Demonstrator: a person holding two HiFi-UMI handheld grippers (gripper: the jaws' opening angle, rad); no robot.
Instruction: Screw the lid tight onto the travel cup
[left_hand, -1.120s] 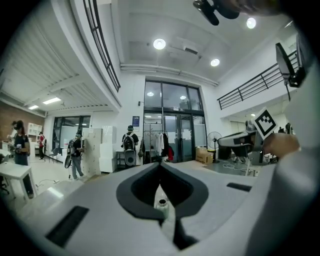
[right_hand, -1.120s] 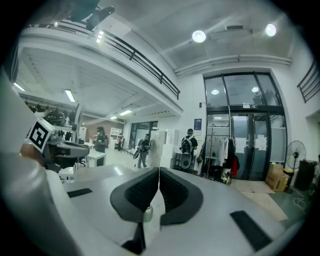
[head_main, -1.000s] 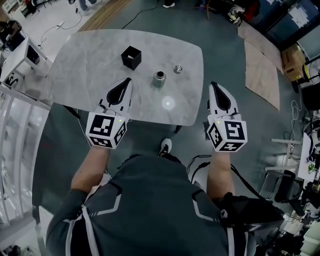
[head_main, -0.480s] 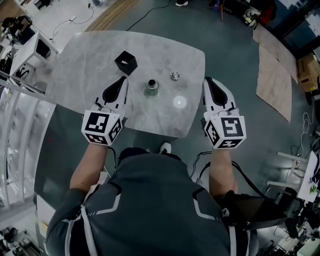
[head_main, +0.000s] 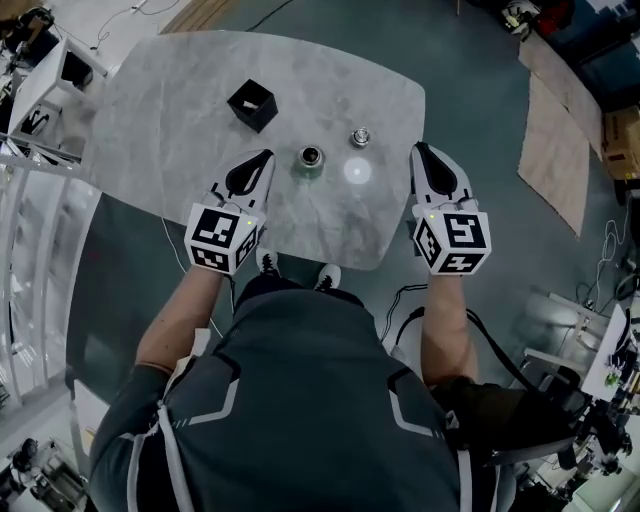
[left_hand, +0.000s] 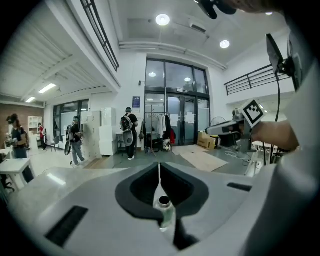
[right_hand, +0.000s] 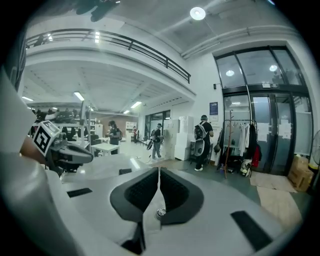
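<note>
The travel cup (head_main: 310, 158), a small open-topped metal cup, stands upright near the middle of the grey marble table (head_main: 170, 110). Its lid (head_main: 359, 138) lies apart, to the right and slightly farther back. My left gripper (head_main: 266, 155) is shut and empty, just left of the cup. In the left gripper view the cup (left_hand: 164, 212) shows low beyond the shut left gripper (left_hand: 159, 167). My right gripper (head_main: 418, 150) hovers at the table's right edge, shut and empty. In the right gripper view the lid (right_hand: 160, 213) lies ahead of the shut right gripper (right_hand: 159, 172).
A black open box (head_main: 252, 105) sits on the table behind the left gripper. A bright lamp reflection (head_main: 357, 171) lies on the tabletop by the lid. Cardboard sheets (head_main: 560, 140) lie on the floor at right. People (left_hand: 129, 131) stand far off.
Both grippers have come forward toward the cup and lid, and the right one now reaches the table's right edge. The cup and lid stay in place. The jaws stay shut.
</note>
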